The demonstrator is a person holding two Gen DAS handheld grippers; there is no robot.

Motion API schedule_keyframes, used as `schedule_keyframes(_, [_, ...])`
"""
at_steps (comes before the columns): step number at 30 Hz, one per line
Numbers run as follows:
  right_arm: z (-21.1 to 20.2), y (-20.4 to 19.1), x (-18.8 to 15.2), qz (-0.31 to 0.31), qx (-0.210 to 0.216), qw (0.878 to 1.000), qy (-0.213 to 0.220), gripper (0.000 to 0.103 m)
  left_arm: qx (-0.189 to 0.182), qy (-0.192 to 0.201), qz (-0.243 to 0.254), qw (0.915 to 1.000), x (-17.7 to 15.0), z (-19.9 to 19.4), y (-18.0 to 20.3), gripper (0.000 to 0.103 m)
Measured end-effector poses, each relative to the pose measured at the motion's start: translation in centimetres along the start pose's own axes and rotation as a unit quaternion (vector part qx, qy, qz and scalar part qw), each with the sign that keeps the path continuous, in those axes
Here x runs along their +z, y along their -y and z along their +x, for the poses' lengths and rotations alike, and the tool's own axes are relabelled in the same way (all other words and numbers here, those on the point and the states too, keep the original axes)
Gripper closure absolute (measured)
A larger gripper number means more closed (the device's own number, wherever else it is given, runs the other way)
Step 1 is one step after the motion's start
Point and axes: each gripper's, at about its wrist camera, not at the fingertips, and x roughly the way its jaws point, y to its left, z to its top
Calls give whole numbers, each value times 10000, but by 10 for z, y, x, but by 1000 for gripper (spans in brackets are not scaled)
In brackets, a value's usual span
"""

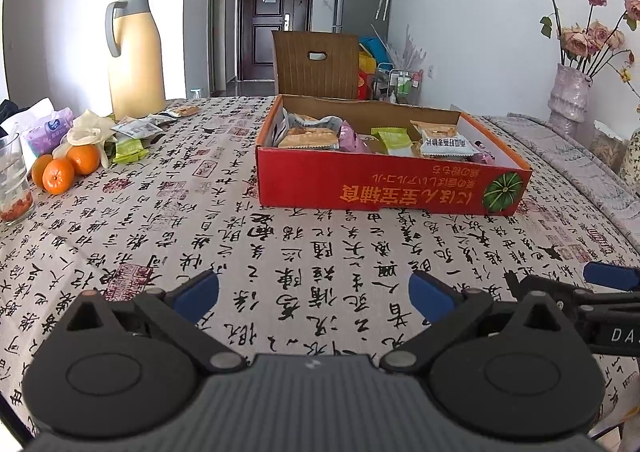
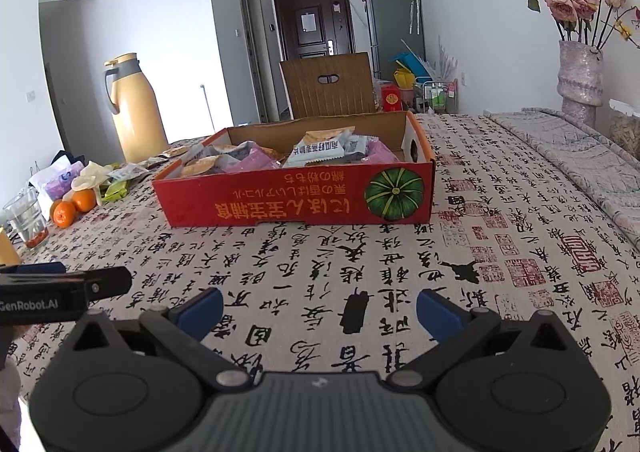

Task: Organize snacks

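Observation:
A shallow red cardboard box (image 1: 360, 182) (image 2: 280, 204) sits on the calligraphy-print tablecloth, holding several wrapped snack packets (image 1: 396, 142) (image 2: 316, 150). More loose packets (image 1: 134, 132) (image 2: 116, 190) lie at the far left of the table, next to the flask. My left gripper (image 1: 314, 298) hovers low over the cloth in front of the box, open, nothing between its blue pads. My right gripper (image 2: 320, 312) is likewise open and empty, nearer the box's pumpkin-printed right end. Each gripper shows at the edge of the other's view.
Three oranges (image 1: 60, 172), a glass (image 1: 12, 180) and a tissue pack (image 1: 44, 130) crowd the left side. A tall yellow flask (image 1: 134, 56) stands behind them. A wooden chair (image 1: 316, 64) is behind the box. A vase of dried roses (image 1: 568, 92) stands at the right.

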Motion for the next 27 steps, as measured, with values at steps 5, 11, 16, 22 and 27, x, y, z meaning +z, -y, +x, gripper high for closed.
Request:
schedule_keyframes(5, [-1, 0, 0, -2, -3, 10000, 0, 0, -4, -1, 16, 10000, 0, -1, 1, 0])
schedule_keyframes(11, [0, 0, 0, -1, -5, 10000, -2, 0, -16, -9, 27, 10000, 0, 0, 2, 0])
schedule_keyframes(16, [-1, 0, 0, 0, -8, 10000, -2, 0, -30, -8, 32, 10000, -1, -1, 3, 0])
schedule_keyframes(22, [-1, 0, 0, -4, -4, 10000, -3, 0, -38, -11, 34, 10000, -1, -1, 3, 0])
schedule_keyframes(27, [-1, 0, 0, -4, -5, 10000, -3, 0, -37, -10, 34, 10000, -1, -1, 3, 0])
